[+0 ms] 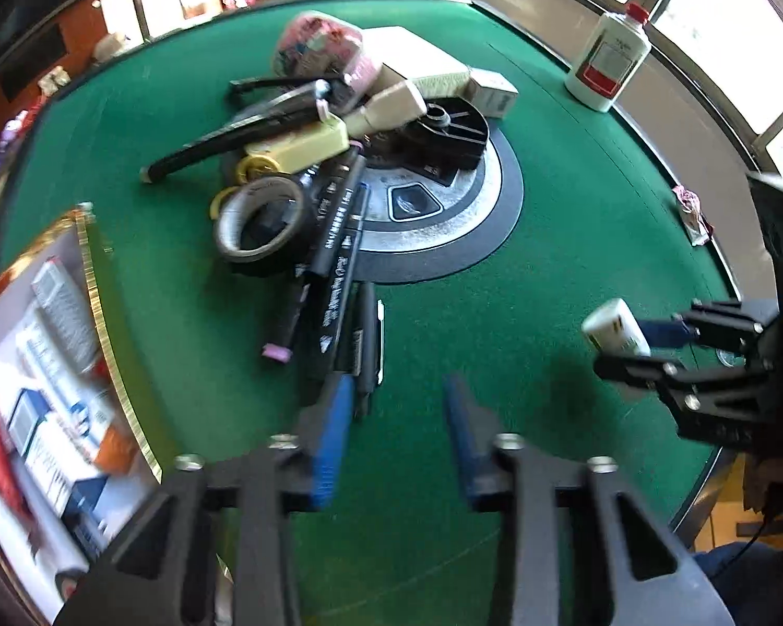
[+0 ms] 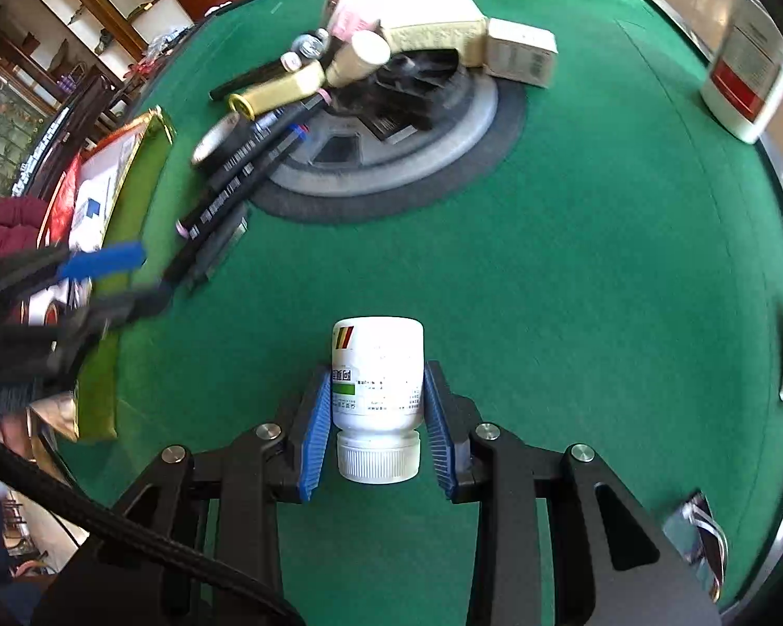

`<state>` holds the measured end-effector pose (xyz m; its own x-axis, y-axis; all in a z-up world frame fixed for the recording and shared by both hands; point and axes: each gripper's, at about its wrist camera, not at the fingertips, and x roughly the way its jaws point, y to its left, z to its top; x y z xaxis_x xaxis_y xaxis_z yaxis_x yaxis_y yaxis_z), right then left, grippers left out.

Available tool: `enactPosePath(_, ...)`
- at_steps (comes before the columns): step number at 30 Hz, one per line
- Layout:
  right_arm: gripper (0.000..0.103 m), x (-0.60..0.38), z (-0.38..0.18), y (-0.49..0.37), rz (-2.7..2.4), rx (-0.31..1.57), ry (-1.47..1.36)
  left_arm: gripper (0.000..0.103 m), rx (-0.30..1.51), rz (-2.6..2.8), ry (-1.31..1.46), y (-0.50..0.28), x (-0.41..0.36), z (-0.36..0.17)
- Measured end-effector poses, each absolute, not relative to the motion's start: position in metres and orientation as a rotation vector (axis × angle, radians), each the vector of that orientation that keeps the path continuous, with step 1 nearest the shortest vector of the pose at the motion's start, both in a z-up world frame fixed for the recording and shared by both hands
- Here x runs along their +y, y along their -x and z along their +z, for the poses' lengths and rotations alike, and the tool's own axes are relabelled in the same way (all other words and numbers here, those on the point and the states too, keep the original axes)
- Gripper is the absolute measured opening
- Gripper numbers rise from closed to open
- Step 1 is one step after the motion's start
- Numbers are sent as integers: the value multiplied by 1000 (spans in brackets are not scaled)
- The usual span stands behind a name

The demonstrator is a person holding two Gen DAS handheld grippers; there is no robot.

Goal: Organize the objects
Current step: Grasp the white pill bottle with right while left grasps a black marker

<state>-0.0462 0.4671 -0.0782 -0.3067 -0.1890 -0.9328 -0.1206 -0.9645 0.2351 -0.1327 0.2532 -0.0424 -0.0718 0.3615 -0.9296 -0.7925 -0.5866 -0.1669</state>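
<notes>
A small white pill bottle (image 2: 378, 365) with a ribbed cap lies between my right gripper's (image 2: 377, 371) blue pads, which press on both its sides. In the left wrist view that bottle (image 1: 613, 331) shows at the right, held by the right gripper (image 1: 629, 344) above the green felt. My left gripper (image 1: 396, 386) points down at the felt with its jaws apart and nothing between them. Its left finger (image 1: 334, 417) is beside the ends of several black markers (image 1: 339, 261). The right wrist view shows the left gripper (image 2: 130, 281) blurred at the left.
A pile of markers, a tape roll (image 1: 258, 221), tubes and boxes (image 1: 417, 60) covers the round centre panel (image 1: 443, 219). A gold-edged box (image 1: 94, 281) holding medicine packs sits at the left. A large red-capped white bottle (image 1: 608, 57) stands far right, near a wrapper (image 1: 694, 214).
</notes>
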Motion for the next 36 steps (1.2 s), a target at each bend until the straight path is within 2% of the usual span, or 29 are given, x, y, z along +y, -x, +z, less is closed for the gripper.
enactPosePath(6,31,480,-90,31,-2459,-485,-1839,22,588,1770,1396,138,269,-55)
enactPosePath(13,31,480,-89,28,-2462,-459,-1834,22,662,1784,1422,148,283,-68)
enactPosePath(14,32,479,-89,28,-2464,-456,-1834,21,663,1784,1426,150,284,-68)
enactPosePath(15,32,477,-90,29,-2464,-446,-1836,12,673,1794,1428,150,286,-67)
enactPosePath(20,32,475,-90,30,-2468,-432,-1837,12,674,1776,1404,117,284,-64)
enactPosePath(24,31,475,-88,28,-2462,-477,-1828,12,540,1742,1429,87,267,-60)
enactPosePath(36,31,452,-81,33,-2445,-473,-1796,12,401,1761,1432,66,225,-35)
